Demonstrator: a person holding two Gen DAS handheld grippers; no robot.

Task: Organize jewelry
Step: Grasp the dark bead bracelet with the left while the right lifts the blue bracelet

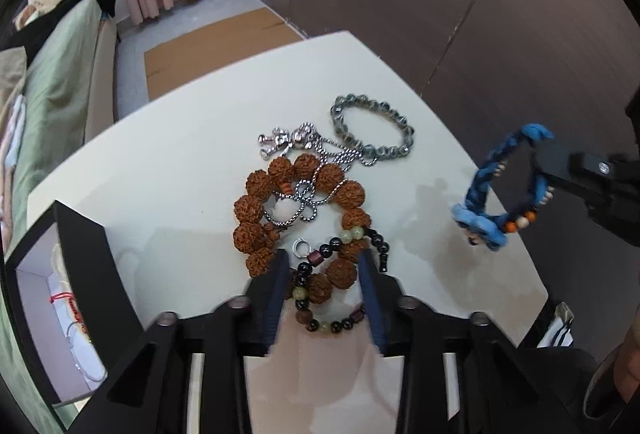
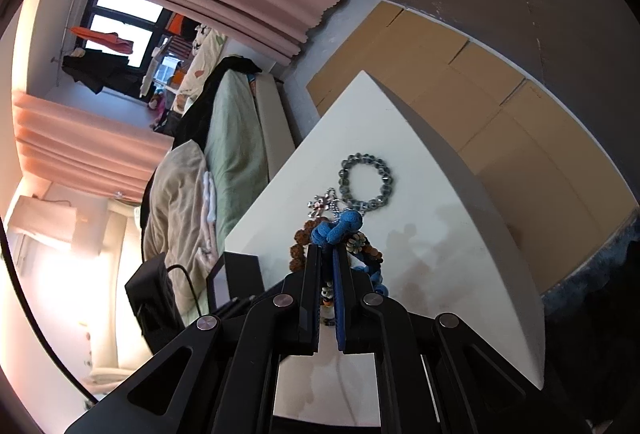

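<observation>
Left wrist view: four pieces of jewelry lie on the white table (image 1: 160,169), and a fifth is held in the air. Count on the table: one grey bead bracelet (image 1: 374,131) at the far side; one silver chain (image 1: 308,177) with a small figure pendant, draped across one bracelet of large brown seeds (image 1: 296,222); one bracelet of dark and pale beads (image 1: 340,294) nearest the camera, overlapping the brown one. One small metal ring (image 1: 300,248) sits beside the dark beads.

Left gripper (image 1: 324,262) is spread apart, its two fingers on either side of the dark bead bracelet and the near edge of the brown one, holding nothing.

Right gripper (image 1: 546,169) is clamped on one blue cord bracelet (image 1: 500,189), which hangs above the table's right edge, clear of the surface. Right wrist view confirms it: the gripper (image 2: 326,254) has both fingers pressed close on the blue cord bracelet (image 2: 338,228), with the grey bead bracelet (image 2: 366,181) lying beyond on the table (image 2: 460,234).

One open box (image 1: 48,298) stands at the table's left.
</observation>
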